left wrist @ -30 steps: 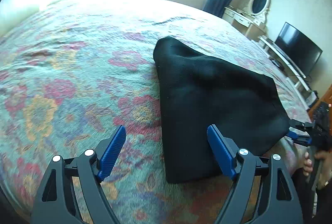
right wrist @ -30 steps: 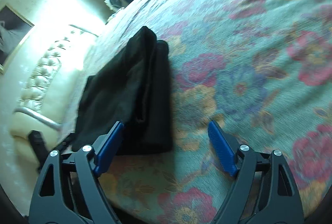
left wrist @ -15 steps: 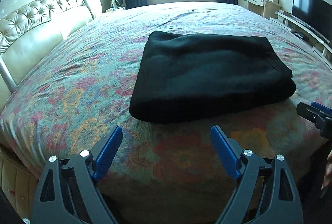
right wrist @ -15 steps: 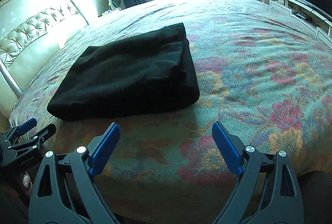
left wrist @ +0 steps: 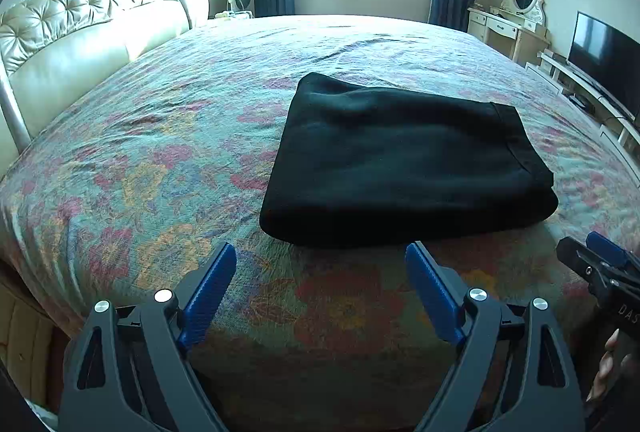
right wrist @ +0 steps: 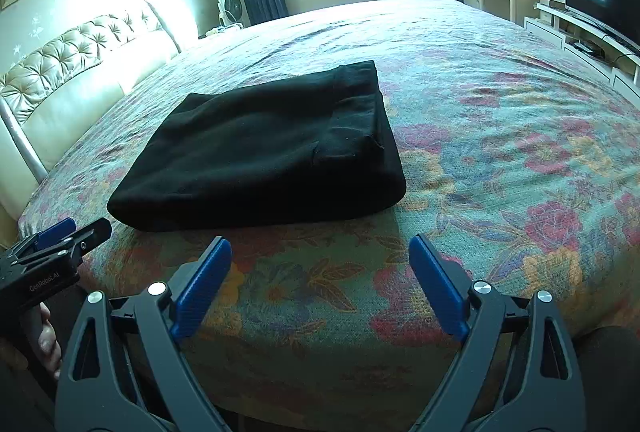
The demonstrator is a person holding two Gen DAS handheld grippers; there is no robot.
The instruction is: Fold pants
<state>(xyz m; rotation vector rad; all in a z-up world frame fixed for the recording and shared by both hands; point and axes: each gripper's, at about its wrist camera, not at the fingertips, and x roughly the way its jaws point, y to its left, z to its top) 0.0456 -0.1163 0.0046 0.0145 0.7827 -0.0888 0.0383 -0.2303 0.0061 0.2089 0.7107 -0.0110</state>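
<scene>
The black pants lie folded into a thick, squarish bundle on the flowered bed, toward the near edge and a little right of the middle in my left view; in my right view the same bundle sits left of centre, its layered edges stacked on the right side; my left claw stands wide with nothing between its blue pads, hovering over the bedspread just short of the near fold; my right claw is just as wide and just as empty, also on the near side of the bundle and not touching it; each claw shows at the edge of the other's view, so they sit side by side at the foot of the pile. As I judge it, the folding is done or very nearly so: no leg or waistband trails loose, and the stack looks compact; what may be left is only a smoothing of the slightly uneven right edge, where the layers do not line up perfectly; otherwise I see no step waiting.
</scene>
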